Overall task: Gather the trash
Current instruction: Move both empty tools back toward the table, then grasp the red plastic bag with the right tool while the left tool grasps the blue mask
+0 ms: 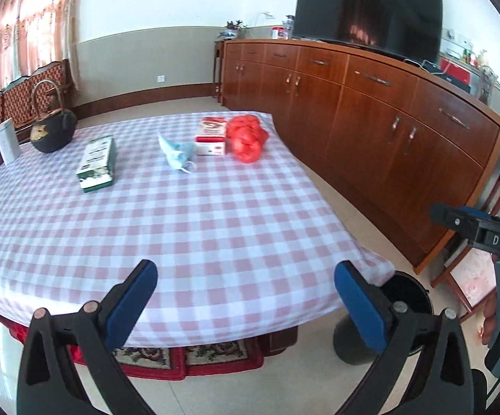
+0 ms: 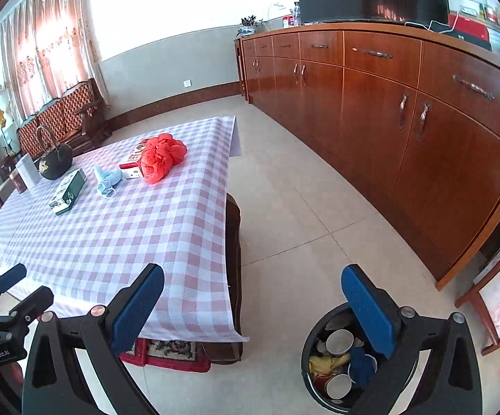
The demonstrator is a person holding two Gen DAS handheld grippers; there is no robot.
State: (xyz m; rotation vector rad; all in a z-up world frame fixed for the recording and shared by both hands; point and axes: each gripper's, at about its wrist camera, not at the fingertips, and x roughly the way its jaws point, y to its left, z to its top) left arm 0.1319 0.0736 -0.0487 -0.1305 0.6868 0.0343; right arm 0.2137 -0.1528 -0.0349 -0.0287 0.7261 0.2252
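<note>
Both claws gape wide, empty: left (image 1: 246,297), right (image 2: 252,302). Red bag (image 1: 246,138) and blue wad, perhaps a mask (image 1: 178,154), lie at 12 o'clock on the table (image 1: 215,228); bin (image 2: 332,359) at 5 o'clock.

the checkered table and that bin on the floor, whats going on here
A person holds a two-finger gripper in each hand and is clearing trash. Both the left gripper and the right gripper hover at the near end of the checkered table, jaws open and empty. The black trash bin on the floor already holds paper cups and scraps. On the table's far end lie a red plastic bag, a crumpled blue face mask, a red-and-white box and a green box.
</note>
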